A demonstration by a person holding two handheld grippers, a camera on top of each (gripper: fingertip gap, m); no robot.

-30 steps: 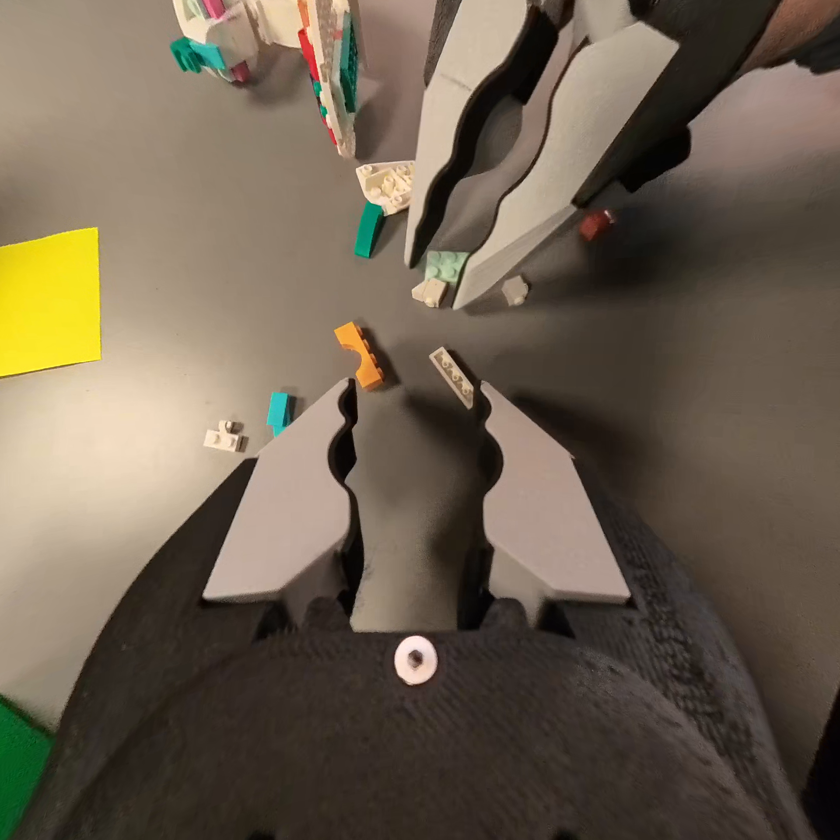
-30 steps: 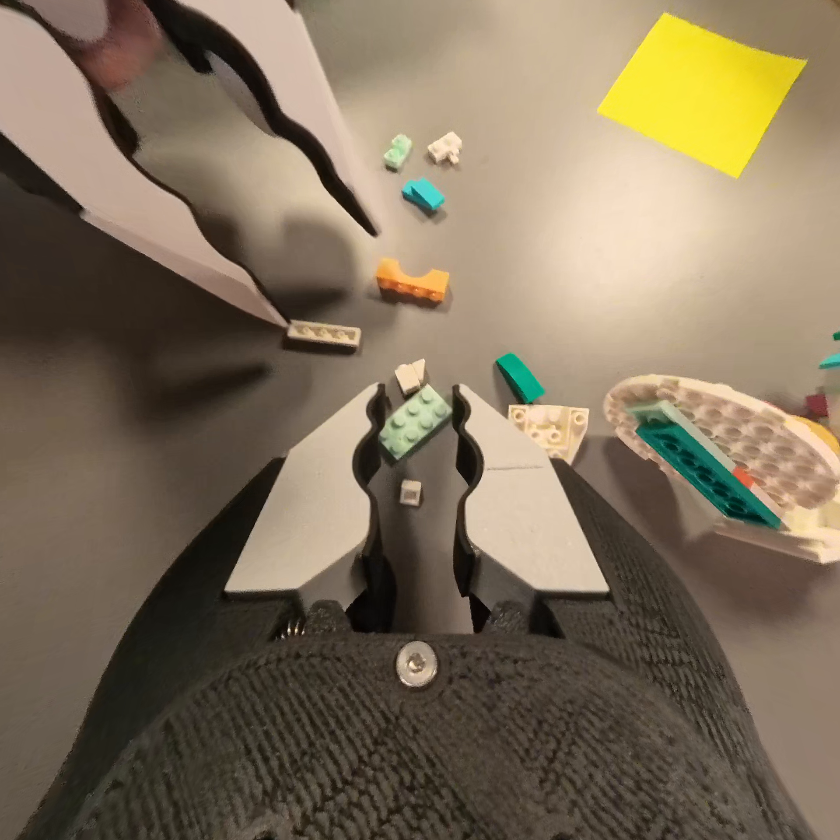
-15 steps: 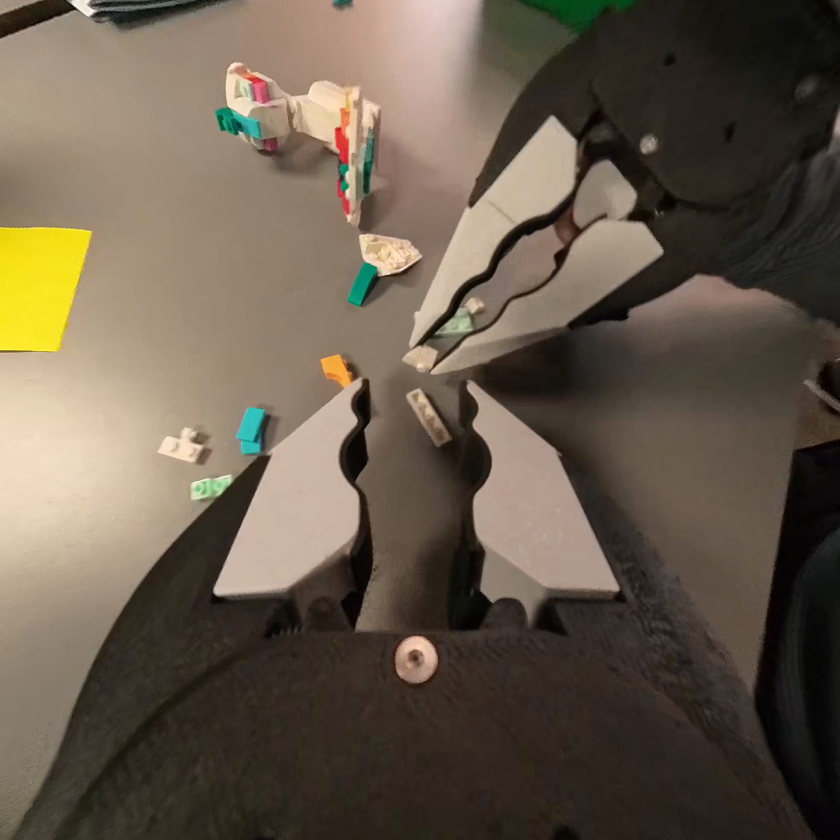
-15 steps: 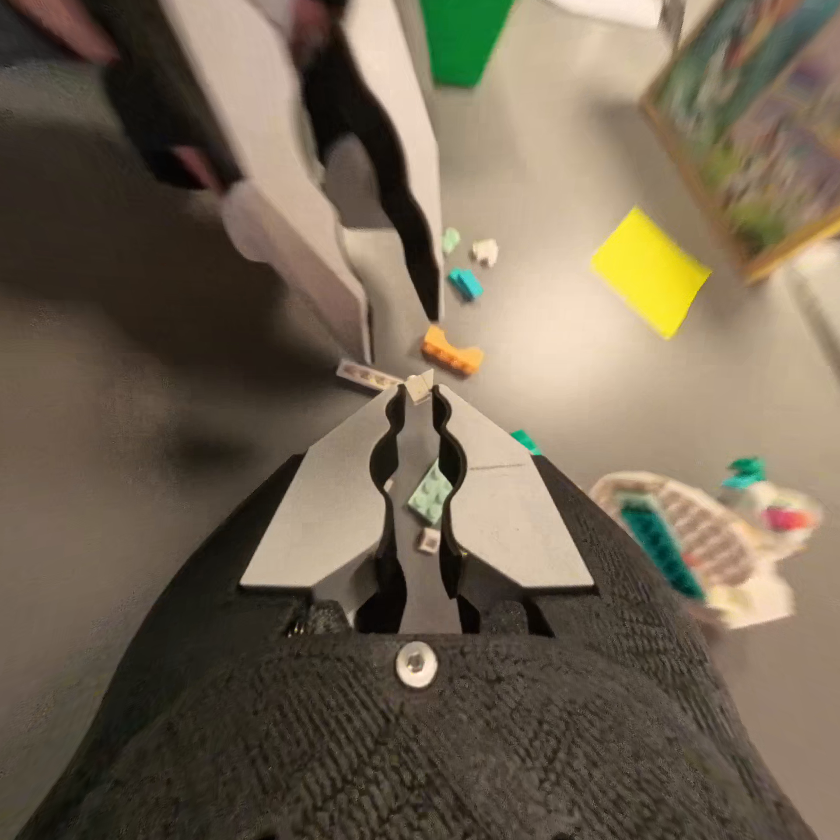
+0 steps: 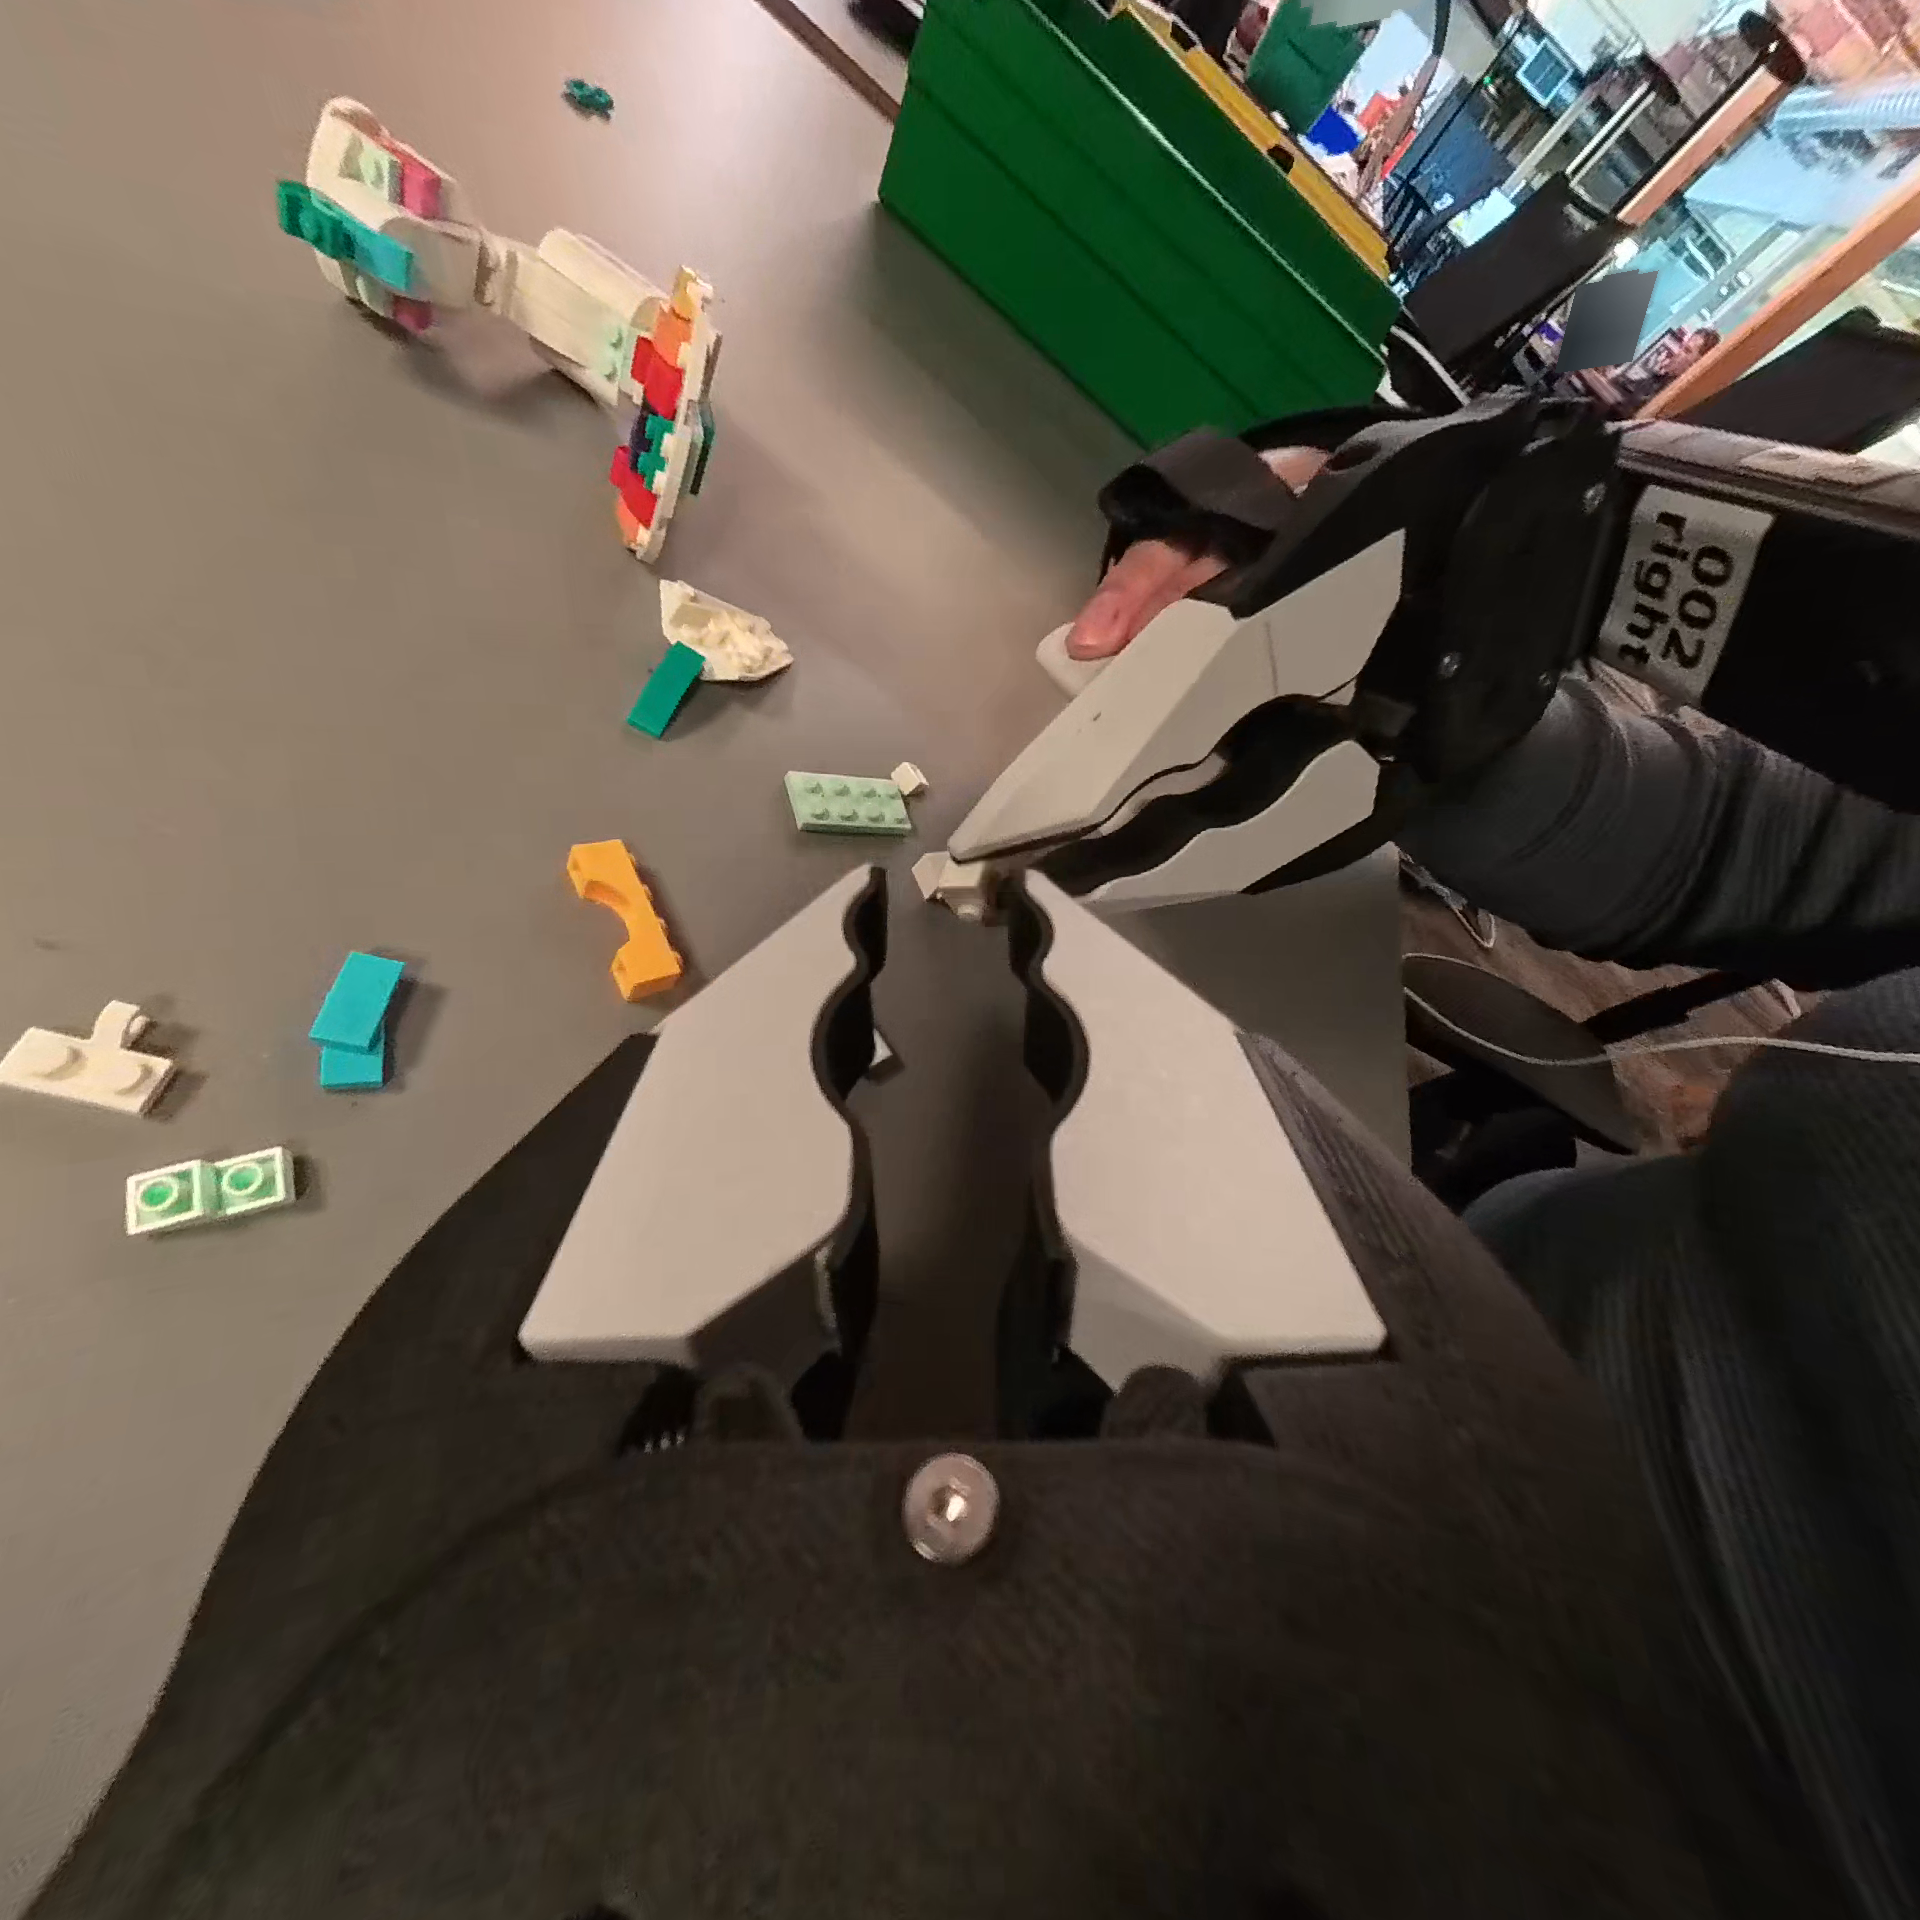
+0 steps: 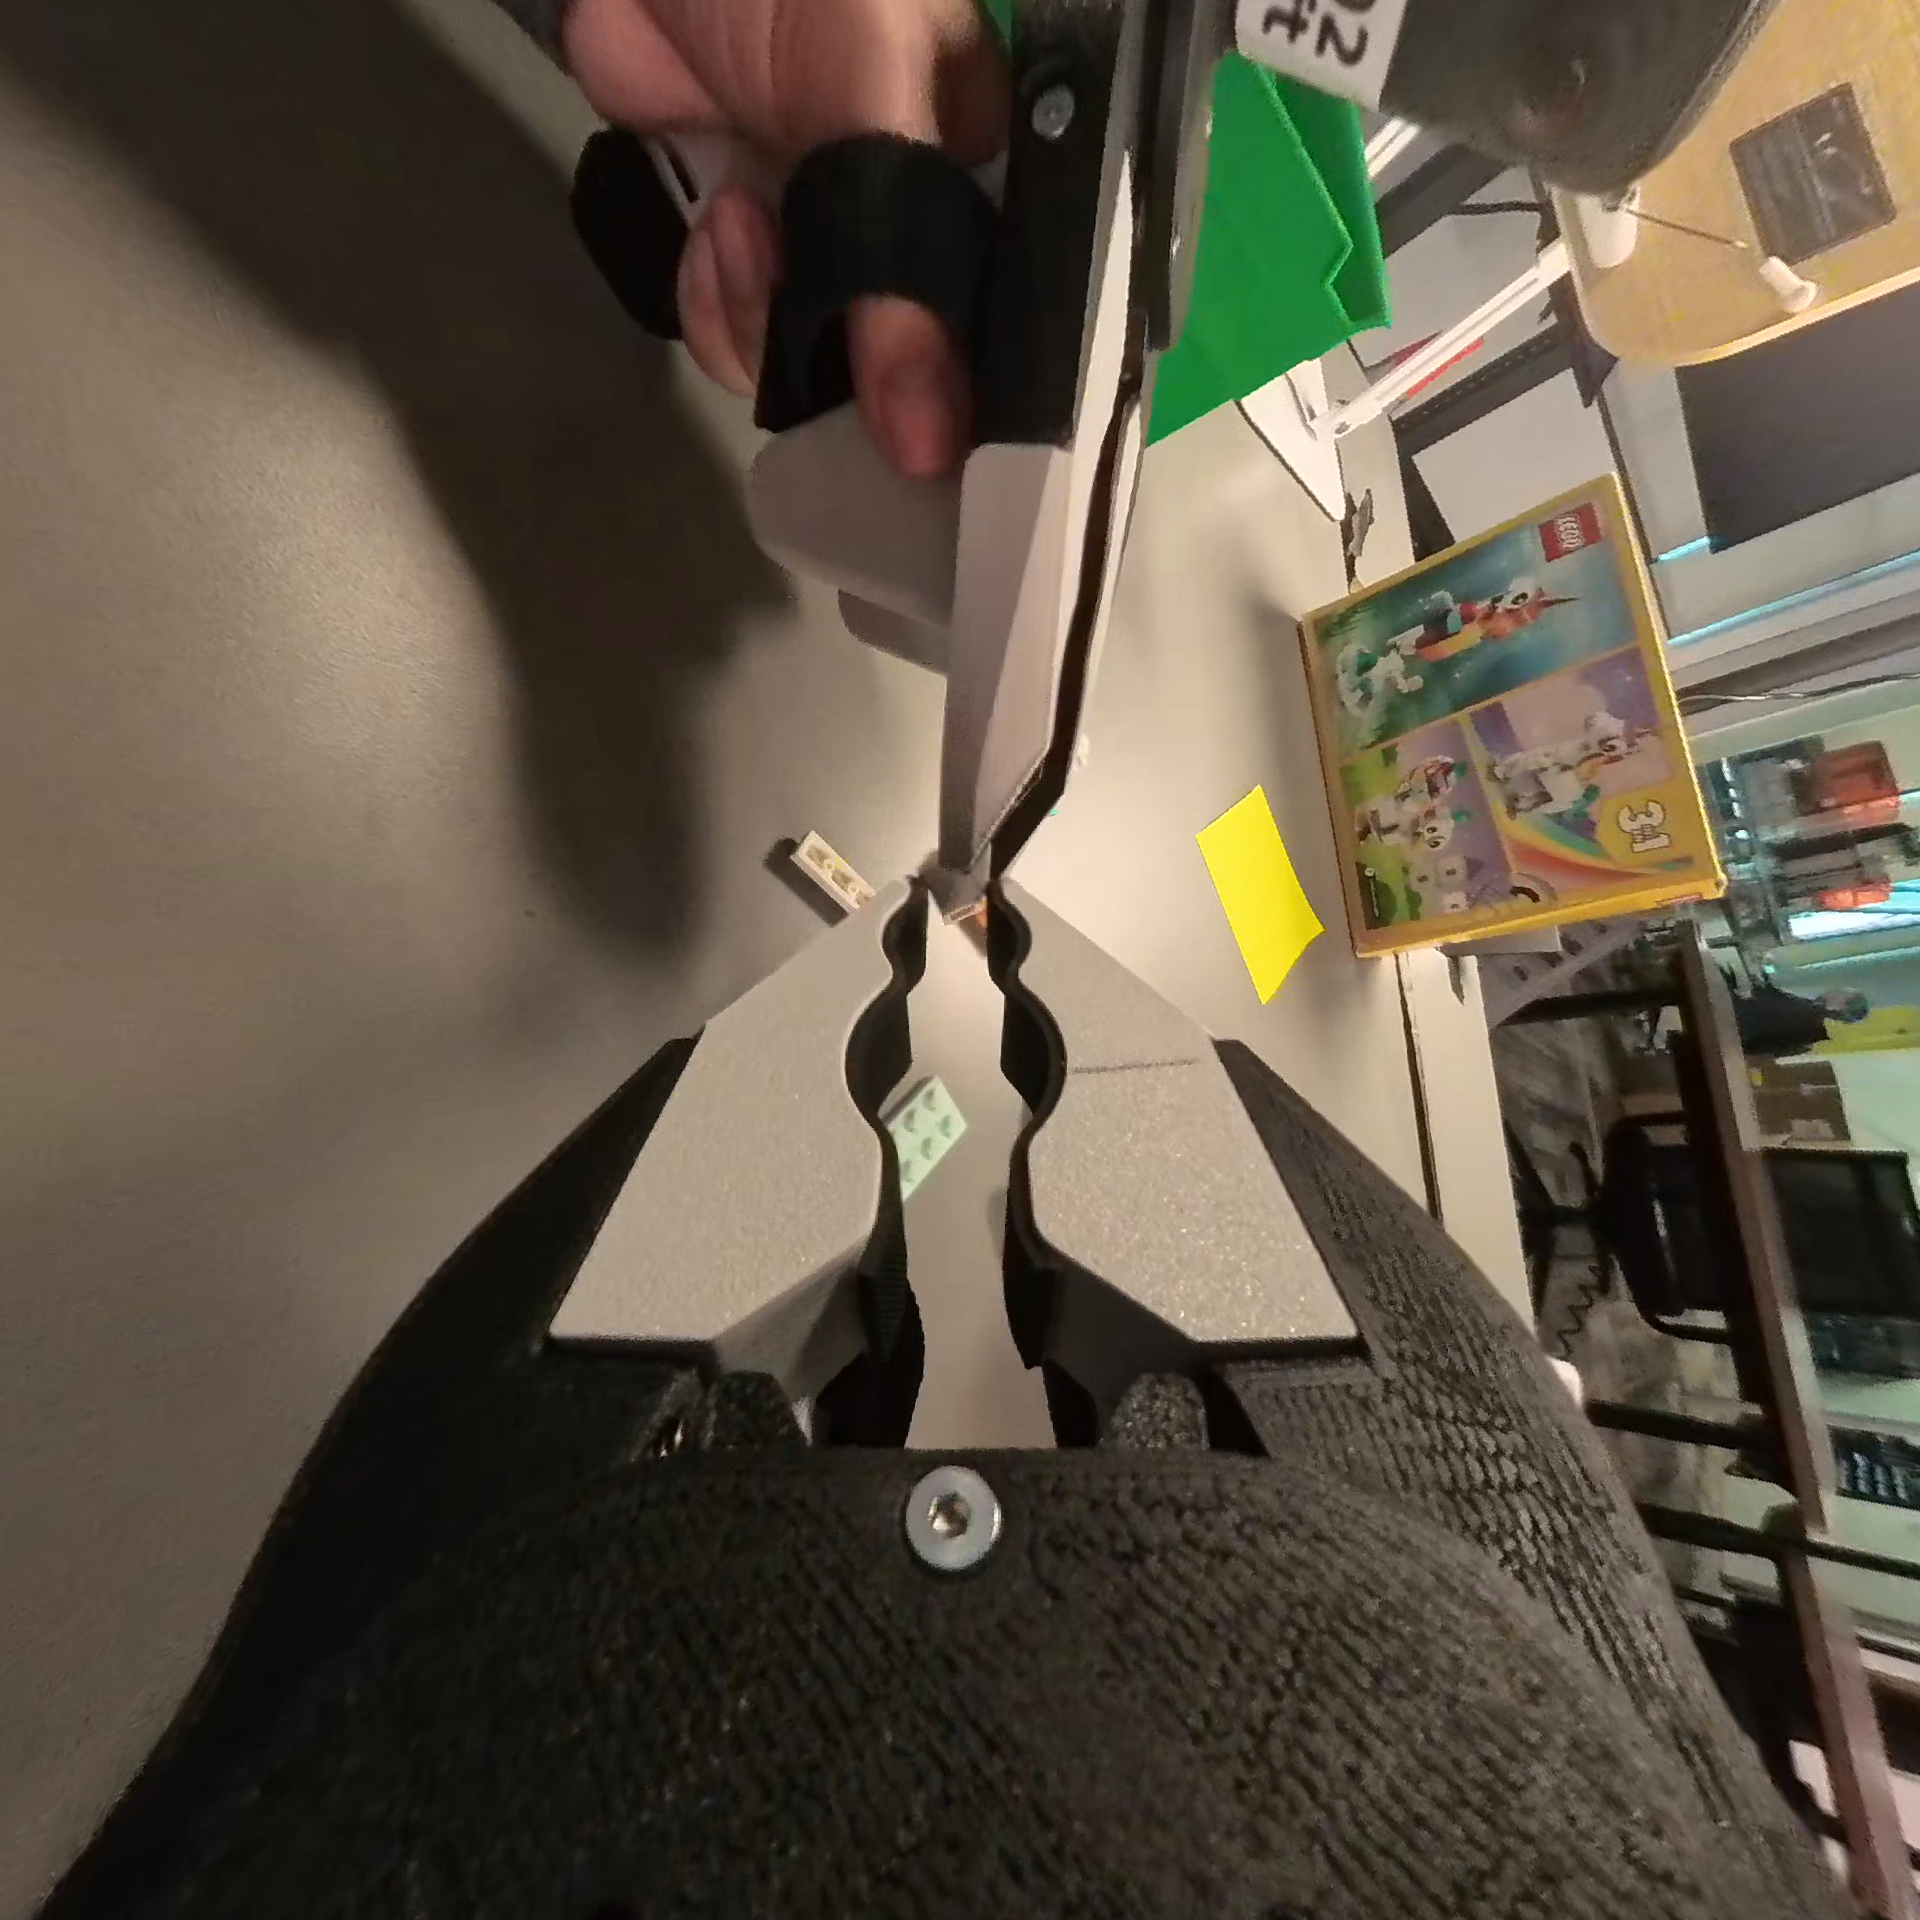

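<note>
At the far left of the grey table (image 5: 208, 644) lay a white clip plate (image 5: 78, 1070) and a pale green two-stud plate (image 5: 208, 1190), both flat and glossy. Next came two teal tiles (image 5: 353, 1013), then an orange arch brick (image 5: 623, 920). Farther off stood a part-built white model (image 5: 540, 301) with a bright, studded disc. Near the middle sat a mint plate (image 5: 847, 805).

Just right of it, your left gripper (image 5: 951, 904) had its jaws parted, loosely either side of a small pale brick (image 5: 951, 883) and not pinching it. Your right gripper (image 6: 954, 909) came in from the right, clamped on that brick at its very tips and holding it clear of the table.

That brick looked like hard, smooth plastic. It was probably almost weightless, stiff and slick enough to squirt out of a tip grip. Its flat opposite sides seemed the safest hold, not the studs or corners.
</note>
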